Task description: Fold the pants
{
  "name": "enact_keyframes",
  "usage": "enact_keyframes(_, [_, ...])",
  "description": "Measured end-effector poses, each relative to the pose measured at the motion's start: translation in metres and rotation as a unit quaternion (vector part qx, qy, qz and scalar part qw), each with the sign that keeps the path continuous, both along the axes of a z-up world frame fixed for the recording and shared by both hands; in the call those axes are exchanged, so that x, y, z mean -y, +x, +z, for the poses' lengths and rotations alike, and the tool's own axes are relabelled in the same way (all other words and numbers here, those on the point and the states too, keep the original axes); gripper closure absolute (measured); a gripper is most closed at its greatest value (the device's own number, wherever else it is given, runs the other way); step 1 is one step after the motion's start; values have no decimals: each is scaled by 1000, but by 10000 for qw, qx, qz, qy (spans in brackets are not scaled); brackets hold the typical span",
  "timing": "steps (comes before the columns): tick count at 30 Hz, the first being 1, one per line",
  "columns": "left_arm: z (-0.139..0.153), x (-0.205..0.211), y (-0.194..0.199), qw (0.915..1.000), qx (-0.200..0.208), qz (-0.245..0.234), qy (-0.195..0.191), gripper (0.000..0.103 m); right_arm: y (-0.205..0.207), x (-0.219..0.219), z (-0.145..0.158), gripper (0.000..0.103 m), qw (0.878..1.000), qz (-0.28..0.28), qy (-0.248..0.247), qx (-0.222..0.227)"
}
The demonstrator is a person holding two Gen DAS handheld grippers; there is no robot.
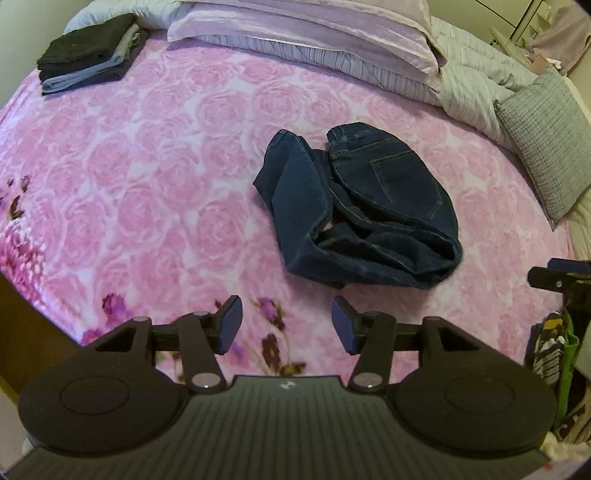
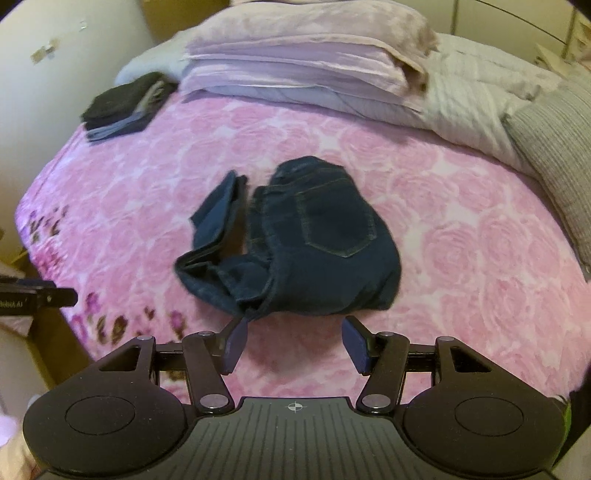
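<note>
A pair of dark blue jeans (image 1: 362, 206) lies crumpled in a heap on the pink rose-patterned bedspread (image 1: 147, 166), a back pocket facing up. In the right wrist view the same jeans (image 2: 314, 243) sit just beyond my fingers. My left gripper (image 1: 287, 325) is open and empty, hovering over the bedspread a little short of the jeans and to their left. My right gripper (image 2: 293, 345) is open and empty too, its fingertips close to the near edge of the heap. The right gripper's tip (image 1: 557, 275) shows at the right edge of the left wrist view.
A stack of folded dark and grey clothes (image 1: 86, 53) rests at the far left corner of the bed. Lilac pillows (image 1: 303, 33) and a striped duvet (image 1: 476, 77) line the far side. A grey cushion (image 1: 546, 144) lies at the right.
</note>
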State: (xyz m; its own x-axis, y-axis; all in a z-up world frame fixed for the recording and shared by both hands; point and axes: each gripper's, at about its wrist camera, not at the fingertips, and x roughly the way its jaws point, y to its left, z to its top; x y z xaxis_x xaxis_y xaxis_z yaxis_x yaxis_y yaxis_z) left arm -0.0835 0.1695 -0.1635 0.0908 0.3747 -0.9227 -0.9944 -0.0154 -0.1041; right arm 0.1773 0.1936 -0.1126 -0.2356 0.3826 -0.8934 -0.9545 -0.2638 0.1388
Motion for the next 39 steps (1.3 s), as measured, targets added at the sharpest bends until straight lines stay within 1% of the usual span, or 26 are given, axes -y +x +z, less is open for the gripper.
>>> enact_keyframes(2, [-14,-16,-2,10000,20,-6,-19,47,-2,-13,-6,49,9999,-89,-44,73])
enact_keyframes(4, [-28,-33,-4,9999,109,9,-88,45,-5,-25,-13,49,9997,-159,-92,164])
enact_keyframes(8, [-59,-66,-1,9995,224,-40,-198,37,-11,-47,-33,49,9988,-294,-235,308])
enact_keyframes(11, [-87,-91,7,9987,352,-129,-359,36,-10,-59,-47,49,9978,-455,-351,317])
enact_keyframes(15, [-119,-119,17,9975,401,-204,-541,36,-11,-74,-64,49,9966,-655,-432,232])
enact_keyframes(18, [-142,-137,25,9970,367,-250,-639,36,-21,-93,-78,49,9969,-624,-445,200])
enact_keyframes(21, [-163,-149,34,9958,329,-351,-777,37,-37,-114,-95,49,9977,-420,-481,240])
enact_keyframes(22, [-170,-152,37,9956,253,-390,-811,39,-41,-118,-101,49,9978,-344,-516,251])
enact_keyframes(24, [-183,-156,39,9955,144,-399,-851,57,-52,-128,-114,49,9976,-173,-624,261])
enact_keyframes(25, [-188,-156,37,9955,170,-335,-869,61,-59,-132,-121,49,9974,-79,-669,264])
enact_keyframes(27, [-191,-155,30,9965,284,-170,-769,81,-72,-139,-135,49,9967,111,-742,309])
enact_keyframes(28, [-190,-154,26,9966,381,-130,-714,86,-78,-142,-141,49,9963,186,-745,388])
enact_keyframes(29, [-189,-154,22,9964,505,-96,-676,93,-85,-146,-149,49,9955,249,-716,571])
enact_keyframes(30, [-189,-153,18,9959,629,-45,-648,95,-89,-150,-155,49,9945,291,-708,711])
enact_keyframes(31, [-188,-152,16,9959,649,-7,-633,96,-94,-156,-163,49,9932,370,-731,821])
enact_keyframes(34, [-182,-152,11,9969,569,-24,-535,97,-101,-167,-184,50,9891,599,-983,914])
enact_keyframes(35, [-179,-153,8,9972,542,-1,-506,97,-104,-170,-192,68,9866,706,-1038,1044])
enact_keyframes(36, [-176,-155,1,9973,559,61,-469,97,-104,-173,-196,101,9850,764,-1024,1156])
enact_keyframes(37, [-170,-157,-7,9972,597,140,-417,97,-101,-175,-193,101,9871,601,-930,1153])
enact_keyframes(38, [-164,-158,-15,9973,621,170,-360,97,-91,-179,-184,101,9922,224,-829,908])
enact_keyframes(39, [-155,-162,-25,9976,614,192,-246,98,-78,-181,-171,101,9956,-207,-716,567])
